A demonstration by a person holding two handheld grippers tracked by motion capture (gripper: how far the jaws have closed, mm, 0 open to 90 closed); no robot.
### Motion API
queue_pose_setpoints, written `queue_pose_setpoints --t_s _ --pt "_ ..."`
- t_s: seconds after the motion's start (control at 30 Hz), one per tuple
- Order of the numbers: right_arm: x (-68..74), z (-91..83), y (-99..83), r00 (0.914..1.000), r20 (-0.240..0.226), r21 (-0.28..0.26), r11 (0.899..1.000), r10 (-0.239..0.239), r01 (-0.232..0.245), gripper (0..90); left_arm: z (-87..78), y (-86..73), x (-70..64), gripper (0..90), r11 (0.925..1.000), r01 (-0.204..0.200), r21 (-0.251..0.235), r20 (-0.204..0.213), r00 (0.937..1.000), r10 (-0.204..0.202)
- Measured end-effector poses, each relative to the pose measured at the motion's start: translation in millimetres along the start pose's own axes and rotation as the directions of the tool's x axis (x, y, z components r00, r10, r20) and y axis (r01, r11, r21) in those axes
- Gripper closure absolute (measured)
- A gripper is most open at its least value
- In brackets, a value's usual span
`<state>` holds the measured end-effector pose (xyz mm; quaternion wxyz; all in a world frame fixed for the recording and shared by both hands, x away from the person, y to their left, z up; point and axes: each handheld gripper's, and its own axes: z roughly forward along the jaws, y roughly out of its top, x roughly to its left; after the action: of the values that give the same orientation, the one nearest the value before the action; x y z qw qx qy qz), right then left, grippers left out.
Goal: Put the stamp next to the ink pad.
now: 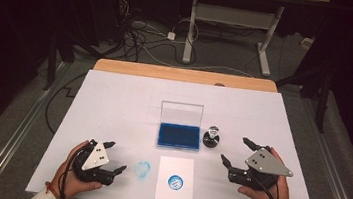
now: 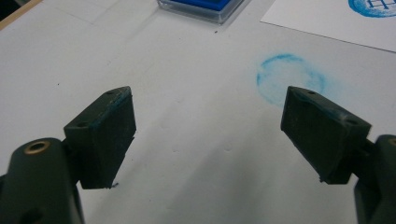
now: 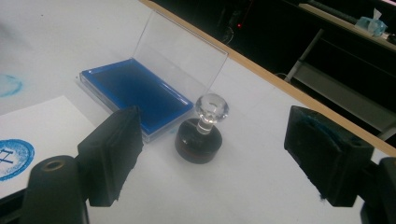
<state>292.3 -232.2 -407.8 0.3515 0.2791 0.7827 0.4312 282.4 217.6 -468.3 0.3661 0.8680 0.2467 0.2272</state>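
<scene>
A white table (image 1: pixel 113 102) held an open blue ink pad (image 1: pixel 179 135) at its centre. Nearer the person lay a sheet of paper (image 1: pixel 174 195) bearing a blue stamped circle (image 1: pixel 175 182). A round stamp (image 1: pixel 211 137) stood upright just right of the pad. The left gripper (image 1: pixel 114 157) and right gripper (image 1: pixel 235 149) both hung released, holding nothing.

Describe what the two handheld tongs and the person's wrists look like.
Both tongs, left and right, are black with blocky jaw pads smeared with blue ink. Each carries a grey three-cornered plate and trails a black cable. White sleeve cuffs show, and a red band circles the left wrist.
</scene>
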Motion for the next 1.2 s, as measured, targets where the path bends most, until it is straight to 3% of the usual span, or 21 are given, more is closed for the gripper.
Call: queue_pose_setpoints --t_s 0.3,0.67,0.77,1.2 --pt "1.5 -5.6 -13.6 1.0000 -0.008 0.001 1.000 -0.004 0.004 19.8 0.4 0.7 0.1 17.6 1.0000 -0.008 -0.003 0.012 0.9999 0.008" --pt "2.6 -13.7 -37.7 0.9991 -0.032 -0.006 1.000 0.028 -0.028 19.8 3.5 2.9 0.9 17.6 1.0000 -0.008 -0.006 0.019 0.9998 0.008" --pt "2.2 -16.4 -43.7 0.9998 -0.014 -0.005 1.000 0.014 -0.014 19.8 4.7 3.0 1.8 17.6 1.0000 -0.006 -0.006 0.023 0.9997 0.006" --pt "-2.8 -23.1 -73.8 0.9978 0.011 0.045 0.997 0.066 -0.066 20.0 2.9 3.1 2.2 17.6 0.9999 0.006 -0.011 0.012 0.9999 -0.006"
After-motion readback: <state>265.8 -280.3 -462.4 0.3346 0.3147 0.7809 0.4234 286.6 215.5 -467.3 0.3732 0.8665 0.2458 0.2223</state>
